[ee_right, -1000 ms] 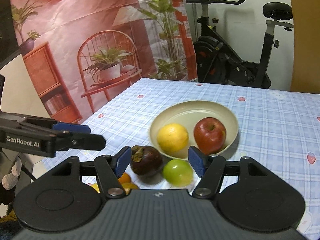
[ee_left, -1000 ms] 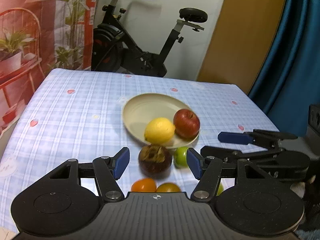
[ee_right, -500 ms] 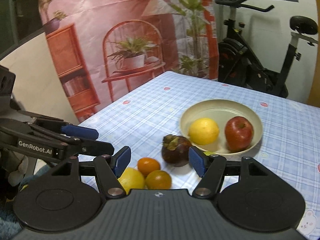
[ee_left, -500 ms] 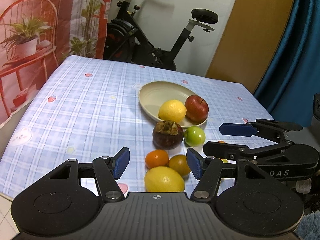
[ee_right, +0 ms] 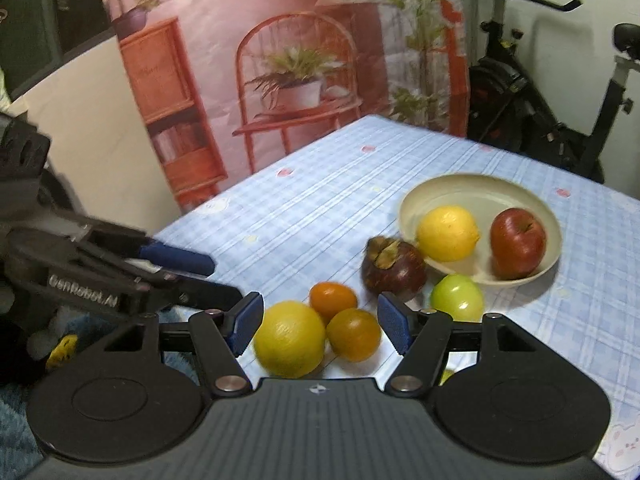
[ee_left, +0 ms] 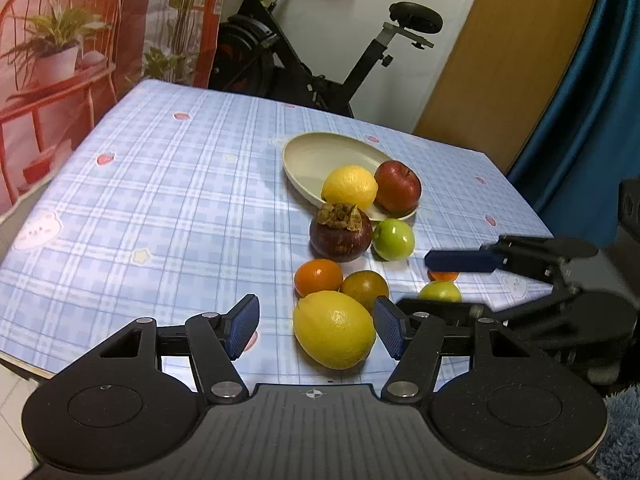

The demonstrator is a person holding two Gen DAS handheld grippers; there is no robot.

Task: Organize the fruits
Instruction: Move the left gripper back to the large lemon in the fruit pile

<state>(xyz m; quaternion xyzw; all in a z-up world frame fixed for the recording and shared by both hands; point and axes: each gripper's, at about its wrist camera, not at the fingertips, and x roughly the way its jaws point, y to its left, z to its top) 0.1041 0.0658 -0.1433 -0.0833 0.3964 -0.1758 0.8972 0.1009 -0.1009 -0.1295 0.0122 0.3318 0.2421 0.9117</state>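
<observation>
Since a second ago both claws have drawn back toward the near edge of the desk (ee_left: 168, 208): the mangosteen (ee_left: 340, 232) and the green fruit (ee_left: 393, 239) that then sat between the pads now lie farther off, and a big lemon (ee_left: 334, 329) with two small oranges has come into sight in front.

The left claw (ee_left: 316, 326) stands about half open and empty. The big lemon lies on the cloth in the gap between its blue pads, close to the right pad; I cannot tell whether it touches. The right claw (ee_right: 320, 322) is likewise about half open and grips nothing; in its slightly blurred view the big lemon (ee_right: 290, 338) and the darker orange (ee_right: 353, 334) show between the pads, resting on the desk.

On the side of the left claw, seen from the right wrist, white lettering reads "GenRobot.AI". No other writing is legible.

Just past the big lemon sit the bright orange (ee_left: 318, 277) and the darker orange (ee_left: 365, 287), touching each other. To their right a second green fruit (ee_left: 439, 291) and a bit of something orange are partly hidden behind the right claw's fingers. Beyond come the mangosteen and green fruit, both against the rim of the cream plate (ee_left: 316, 156), which holds a smaller lemon (ee_left: 349, 187) and a red apple (ee_left: 397, 188). Past the desk stands an exercise bike (ee_left: 280, 60).
</observation>
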